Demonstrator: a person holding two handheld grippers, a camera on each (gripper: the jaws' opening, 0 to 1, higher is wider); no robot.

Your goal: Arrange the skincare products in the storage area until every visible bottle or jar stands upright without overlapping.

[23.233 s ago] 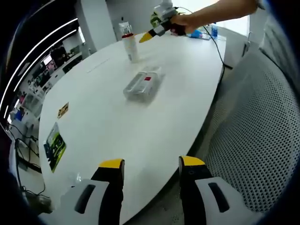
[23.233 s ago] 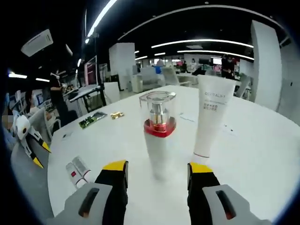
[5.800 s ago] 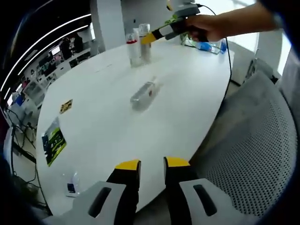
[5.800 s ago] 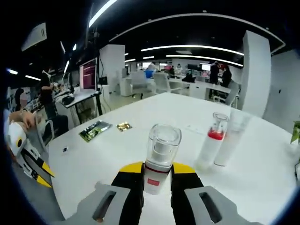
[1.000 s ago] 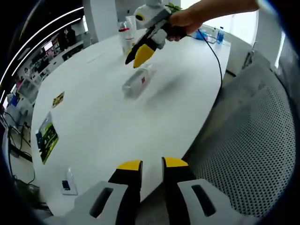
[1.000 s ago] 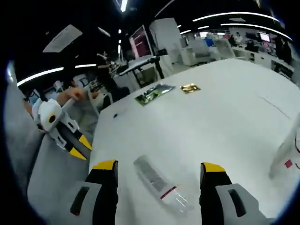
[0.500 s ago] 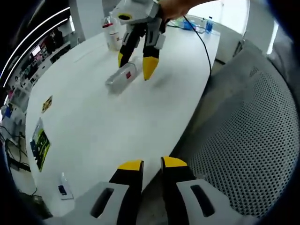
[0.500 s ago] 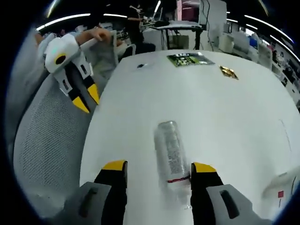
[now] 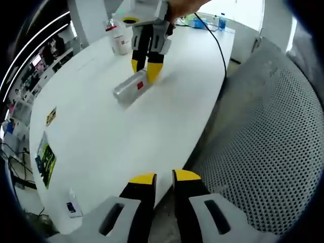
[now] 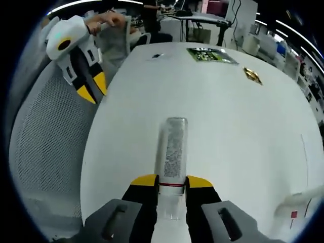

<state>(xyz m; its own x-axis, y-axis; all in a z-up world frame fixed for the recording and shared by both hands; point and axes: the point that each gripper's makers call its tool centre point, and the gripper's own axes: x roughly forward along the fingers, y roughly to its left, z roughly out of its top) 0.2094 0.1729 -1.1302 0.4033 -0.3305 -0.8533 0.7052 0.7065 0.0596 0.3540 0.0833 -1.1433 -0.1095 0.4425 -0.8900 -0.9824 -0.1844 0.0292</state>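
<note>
Lying bottle: a clear plastic bottle with a red band near its cap end lies flat on the white table, its printed label facing up; in the left gripper view it is the silvery bottle on its side.
Right gripper: the right gripper is clenched on the lying bottle, yellow tips pressed to both sides at the red band, the bottle's body running straight ahead of the jaws; from the left gripper view the same gripper comes down onto the bottle's end.
Standing products: a red-collared bottle and a white tube stand upright beyond the right gripper, well apart from the lying bottle; whether they touch each other is hard to tell at this size.
Left gripper: the left gripper hangs off the table edge over a grey mesh chair, jaws nearly together with nothing between them; it also appears at the upper left of the right gripper view.
Beyond: a green card and a small gold packet lie far ahead of the right gripper.
</note>
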